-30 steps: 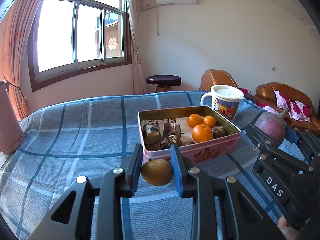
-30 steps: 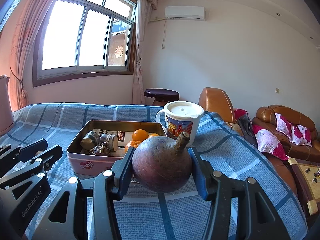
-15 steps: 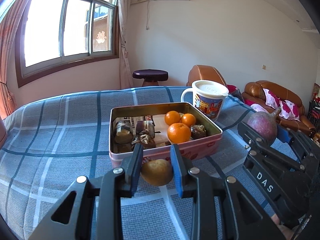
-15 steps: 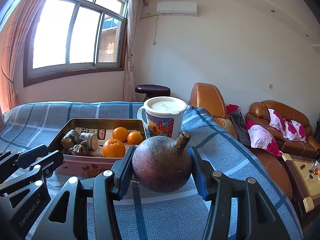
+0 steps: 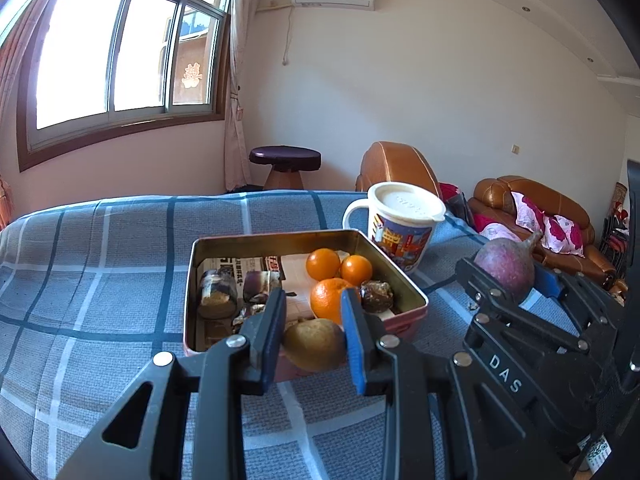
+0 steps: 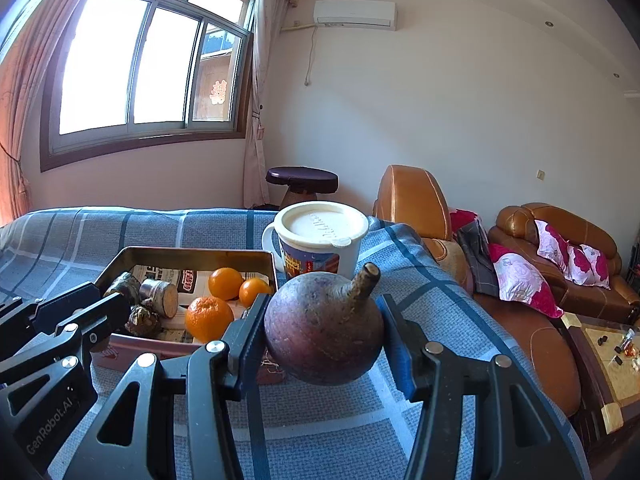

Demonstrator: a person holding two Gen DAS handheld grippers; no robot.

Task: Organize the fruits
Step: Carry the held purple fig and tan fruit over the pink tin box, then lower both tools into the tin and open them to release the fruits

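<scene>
My left gripper [image 5: 314,312] is shut on a small brown-yellow fruit [image 5: 315,344], held just in front of the near wall of a pink tin box [image 5: 404,280]. My right gripper [image 6: 322,320] is shut on a large purple round fruit with a stub stem [image 6: 324,330]; that fruit also shows at the right of the left wrist view [image 5: 505,267]. Three oranges [image 5: 332,298] lie in the box beside wrapped snacks and a small jar [image 5: 217,294]. In the right wrist view the box [image 6: 192,254] sits to the left, behind the left gripper [image 6: 92,312].
A lidded white mug with a printed picture [image 5: 402,230] stands just behind the box at its right. The blue checked cloth [image 5: 100,248] covers the table. Beyond are a dark stool [image 5: 285,164] and brown leather sofas with pink cushions [image 6: 560,256].
Both grippers have moved forward toward the tin box, which now looks larger and nearer. Each keeps its fruit; the grips have not changed.
</scene>
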